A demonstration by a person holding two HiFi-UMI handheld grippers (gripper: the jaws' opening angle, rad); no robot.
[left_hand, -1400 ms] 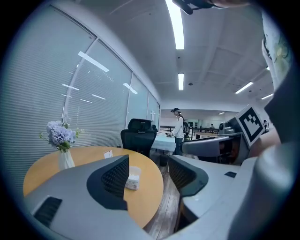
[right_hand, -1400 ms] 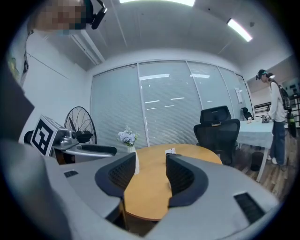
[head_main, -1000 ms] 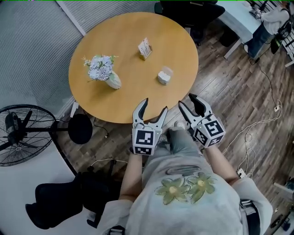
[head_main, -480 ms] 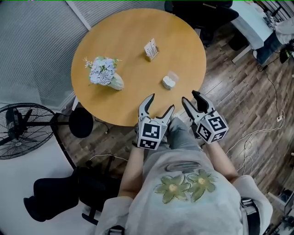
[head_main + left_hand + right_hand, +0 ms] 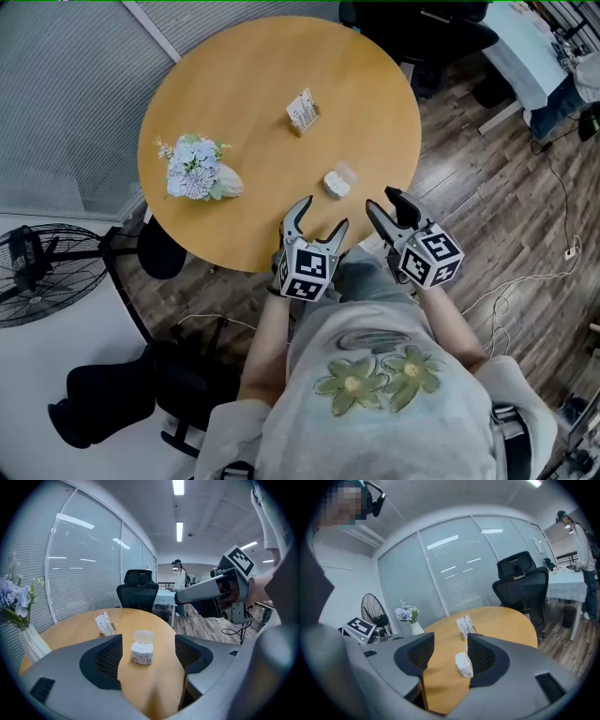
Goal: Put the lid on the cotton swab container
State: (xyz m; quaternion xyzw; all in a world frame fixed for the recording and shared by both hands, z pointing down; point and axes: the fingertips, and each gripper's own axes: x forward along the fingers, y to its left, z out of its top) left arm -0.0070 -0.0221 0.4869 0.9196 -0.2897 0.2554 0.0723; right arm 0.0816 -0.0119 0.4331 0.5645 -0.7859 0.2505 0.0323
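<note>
Container on table; left gripper, right gripper spread wide, empty.

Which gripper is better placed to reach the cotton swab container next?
Probably the left gripper: the cotton swab container sits centred ahead of its open jaws. The right gripper, also open, sees it off to one side.
</note>
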